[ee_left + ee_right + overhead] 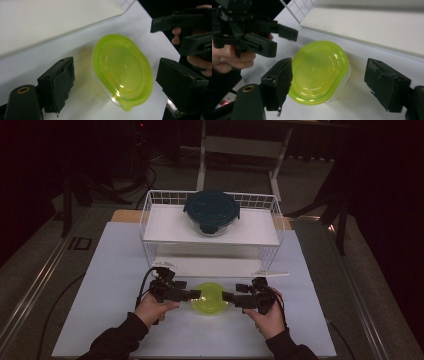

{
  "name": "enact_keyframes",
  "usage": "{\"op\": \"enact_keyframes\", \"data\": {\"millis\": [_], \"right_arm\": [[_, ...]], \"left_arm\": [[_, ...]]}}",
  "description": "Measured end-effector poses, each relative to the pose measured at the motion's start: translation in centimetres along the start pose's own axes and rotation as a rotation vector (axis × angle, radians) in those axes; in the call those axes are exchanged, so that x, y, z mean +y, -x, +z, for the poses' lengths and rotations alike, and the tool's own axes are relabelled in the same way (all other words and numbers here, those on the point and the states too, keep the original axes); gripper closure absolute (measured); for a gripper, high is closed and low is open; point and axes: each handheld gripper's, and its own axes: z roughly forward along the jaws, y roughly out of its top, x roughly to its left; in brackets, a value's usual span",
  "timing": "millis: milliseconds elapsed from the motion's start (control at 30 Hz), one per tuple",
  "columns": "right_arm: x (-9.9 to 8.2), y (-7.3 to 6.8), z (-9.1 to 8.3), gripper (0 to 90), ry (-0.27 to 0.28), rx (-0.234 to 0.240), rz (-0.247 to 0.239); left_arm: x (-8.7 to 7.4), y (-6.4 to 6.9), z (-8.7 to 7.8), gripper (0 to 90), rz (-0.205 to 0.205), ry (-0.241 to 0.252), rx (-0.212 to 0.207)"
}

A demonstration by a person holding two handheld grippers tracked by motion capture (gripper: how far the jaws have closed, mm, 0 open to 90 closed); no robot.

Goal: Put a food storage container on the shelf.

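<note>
Flanking the green-lidded container (210, 297) from both sides, left tool (192, 294) and right tool (229, 296) stand with jaws wide, pads clear of it. No earlier look, so pad motion untold. Container sits on the near middle of the bench (110, 270); its clear lower body is hard to make out under the lid. Wire rack (150, 215) stands just beyond, its far shelf carrying a dark-lidded bowl (211, 211). Bare bench lies left, right and near. Room beyond is dark.
</note>
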Motion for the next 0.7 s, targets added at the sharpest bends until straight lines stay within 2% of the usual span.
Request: {"op": "enact_keyframes", "data": {"millis": [67, 133, 267, 400, 433, 467, 500, 600, 700], "right_arm": [[0.0, 0.6, 0.6, 30.0, -0.027, 0.007, 0.035], [-0.2, 1.2, 1.0, 32.7, -0.049, 0.014, 0.071], [-0.5, 2.0, 1.7, 37.2, -0.087, 0.021, 0.139], [-0.7, 2.5, 2.2, 41.5, -0.115, 0.036, 0.171], [-0.7, 2.6, 2.3, 43.8, -0.121, 0.042, 0.182], [-0.8, 2.7, 2.5, 50.8, -0.130, 0.050, 0.202], [-0.9, 2.7, 2.5, 53.6, -0.135, 0.053, 0.212], [-1.0, 2.8, 2.5, 58.9, -0.145, 0.047, 0.224], [-1.0, 2.7, 2.5, 65.0, -0.153, 0.055, 0.226]], "left_arm": [[-0.1, -0.2, 0.2, 22.4, -0.033, -0.005, -0.002], [-0.3, -0.6, 0.5, 27.0, -0.085, -0.021, -0.015], [-0.7, -0.9, 0.9, 35.7, -0.130, -0.044, -0.015], [-0.9, -1.0, 1.1, 45.3, -0.144, -0.053, -0.015], [-0.9, -1.0, 1.1, 45.3, -0.144, -0.053, -0.015], [-1.1, -1.1, 1.2, 52.6, -0.147, -0.071, -0.009], [-1.1, -1.1, 1.2, 55.8, -0.149, -0.074, 0.000], [-1.3, -1.4, 1.2, 62.5, -0.172, -0.078, -0.024], [-1.2, -1.0, 1.2, 68.6, -0.168, -0.083, -0.026]]}}
